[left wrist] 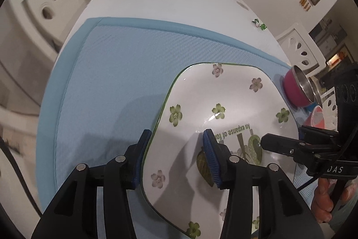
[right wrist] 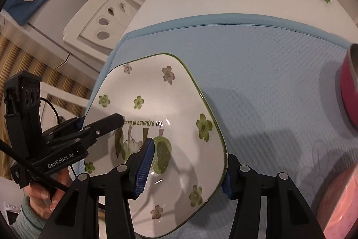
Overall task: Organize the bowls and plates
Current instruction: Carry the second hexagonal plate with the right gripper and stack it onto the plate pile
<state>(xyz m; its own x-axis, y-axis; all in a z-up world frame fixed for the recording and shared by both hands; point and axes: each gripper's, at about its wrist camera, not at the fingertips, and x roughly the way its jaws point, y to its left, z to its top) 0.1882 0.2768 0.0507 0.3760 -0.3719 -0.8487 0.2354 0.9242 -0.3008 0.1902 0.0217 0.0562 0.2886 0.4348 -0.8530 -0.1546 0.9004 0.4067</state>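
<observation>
The square flowered plate point(left wrist: 214, 127) is seen over the blue mat point(left wrist: 111, 73), toward the mat's right side in the left wrist view, w/ both tools at it from opposite sides. The left gripper point(left wrist: 176, 156) is set astride the plate's left rim, one pad over the inner face, the other outside and under the edge; the jaws look partly closed, but whether the rim is actually pinched can't be told. The right gripper point(right wrist: 188, 169) is placed likewise on the opposite rim, one finger over the printed centre, the other tucked beneath the edge; contact there is hidden by the plate itself. For the step to be done well, it's judged that both rims should be clamped evenly before any lift, the plate kept level, and the glazed surface treated as slippery, so pressure shouldn't be released on one side first. Whether the plate is resting on the mat or raised off it can't be settled. The magenta steel bowl point(left wrist: 297, 89) near the mat's far right corner is only partly shown, cut off in the right wrist view, and a pink item point(right wrist: 340, 201) at the frame's edge is too blurred to be named.
</observation>
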